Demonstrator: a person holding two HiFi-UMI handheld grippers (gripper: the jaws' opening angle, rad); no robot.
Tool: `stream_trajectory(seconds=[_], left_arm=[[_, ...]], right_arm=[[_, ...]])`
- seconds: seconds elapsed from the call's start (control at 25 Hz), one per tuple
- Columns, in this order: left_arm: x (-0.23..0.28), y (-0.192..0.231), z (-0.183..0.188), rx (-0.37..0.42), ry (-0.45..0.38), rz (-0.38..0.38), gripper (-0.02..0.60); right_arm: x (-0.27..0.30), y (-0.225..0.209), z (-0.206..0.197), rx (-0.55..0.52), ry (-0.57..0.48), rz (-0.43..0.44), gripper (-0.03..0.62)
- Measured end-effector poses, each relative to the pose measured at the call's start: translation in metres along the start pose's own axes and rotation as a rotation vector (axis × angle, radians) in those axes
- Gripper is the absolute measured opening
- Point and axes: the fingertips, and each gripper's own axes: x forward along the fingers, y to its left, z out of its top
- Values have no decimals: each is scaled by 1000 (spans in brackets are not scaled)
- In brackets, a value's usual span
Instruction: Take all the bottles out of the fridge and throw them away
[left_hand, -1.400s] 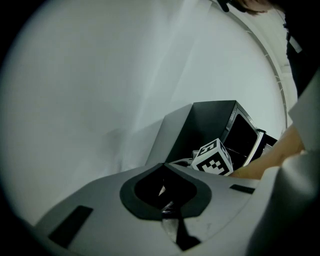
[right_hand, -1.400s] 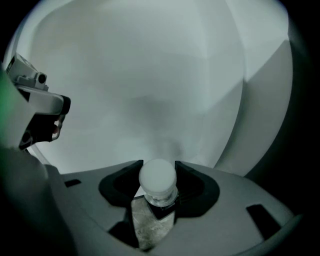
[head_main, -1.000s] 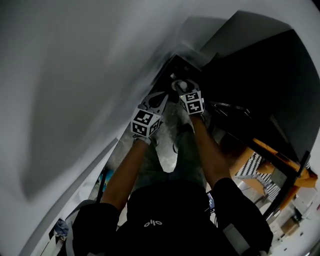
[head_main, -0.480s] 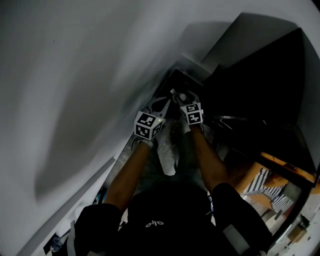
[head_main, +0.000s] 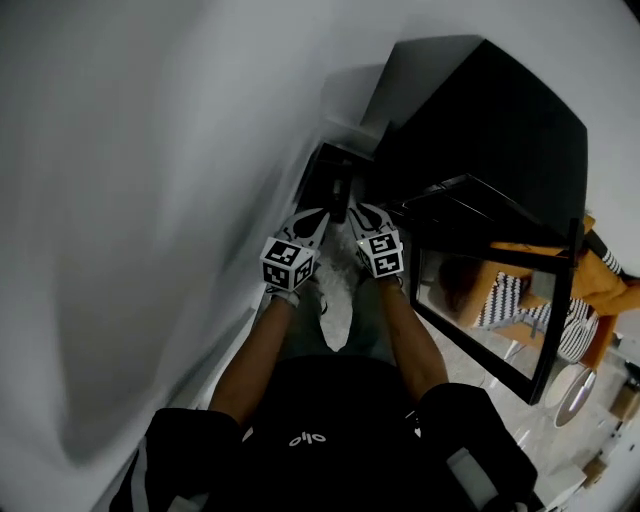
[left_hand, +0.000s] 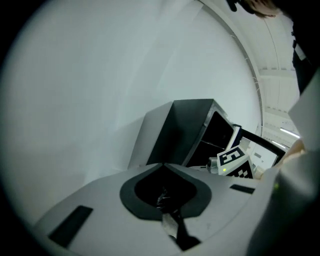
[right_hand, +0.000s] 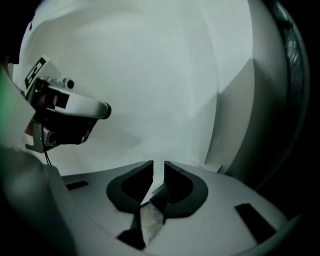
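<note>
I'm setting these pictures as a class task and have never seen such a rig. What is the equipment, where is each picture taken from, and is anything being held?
No robot here: a person holds tongs in each hand. One picture comes from a head camera looking steeply down. The other two come from cameras riding on the tongs. The left tongs are shut and empty. The right tongs have just been closing; a narrow gap remains, with nothing in it. Ahead stands a black fridge with its glass door open. No bottle is visible.
</note>
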Motion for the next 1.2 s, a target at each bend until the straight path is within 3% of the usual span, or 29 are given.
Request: stream_trajectory(seconds=[0.16,0.36,0.52,0.68,0.88,1.2], left_arm=[[-50,-53,30,3,-2,-45,6],[-78,-116,55,59,-25,-117,6],[-94,-174,74,114,-92,-150,6],[-113,-238,69,140,-129,-164,6],[-132,-320,37,168,-144,-199,6],[-162,-416,-5,216,-126,-274,6]], right_arm=[[-90,26,37,49,-78,-27,15],[-183,42,57,42,-142,-44,9],[-264,39,59,38,-203,-104,9],[-347,38,41,79,-259,-150,9],[-435,40,-2,122,-303,-199,9],[-534,58,-64,183,-316,-304,9]])
